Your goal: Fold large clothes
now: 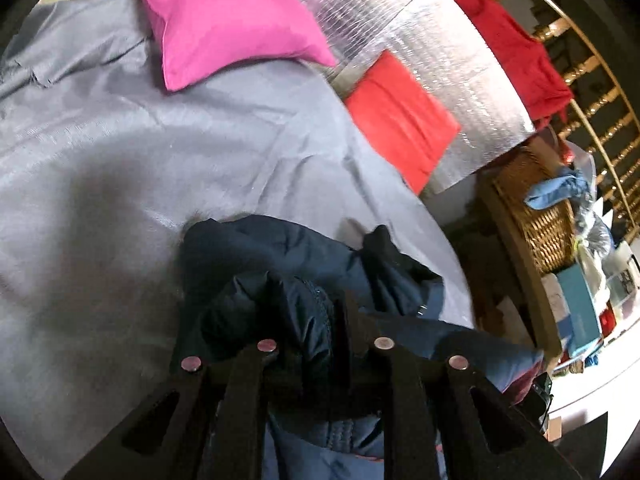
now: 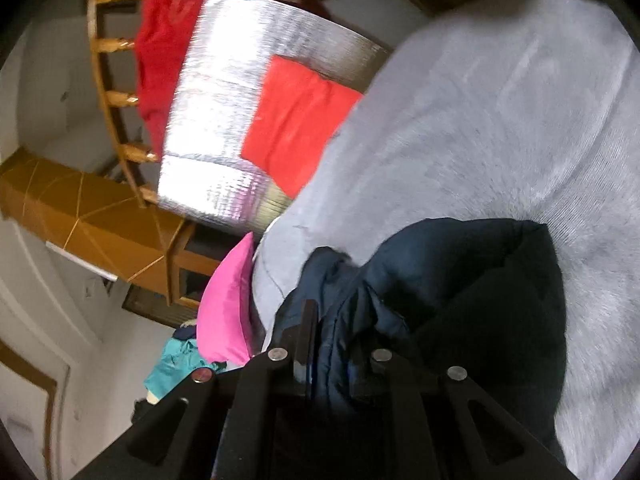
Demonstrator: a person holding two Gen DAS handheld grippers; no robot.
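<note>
A dark navy padded jacket (image 1: 280, 256) lies bunched on the grey bed sheet (image 1: 120, 140). My left gripper (image 1: 316, 304) is shut on a fold of the jacket by its zipper, and the fabric bulges between the black fingers. In the right wrist view the same jacket (image 2: 480, 280) hangs in a dark bundle over the grey sheet (image 2: 500, 100). My right gripper (image 2: 332, 332) is shut on another fold of the jacket. Both views are tilted and blurred.
A pink pillow (image 1: 224, 16) and a red pillow (image 1: 400, 120) lie at the head of the bed against a silver foil panel (image 1: 440, 72). A red garment (image 1: 516, 48) hangs on the wooden headboard. A wicker basket (image 1: 536, 208) and clutter stand beside the bed.
</note>
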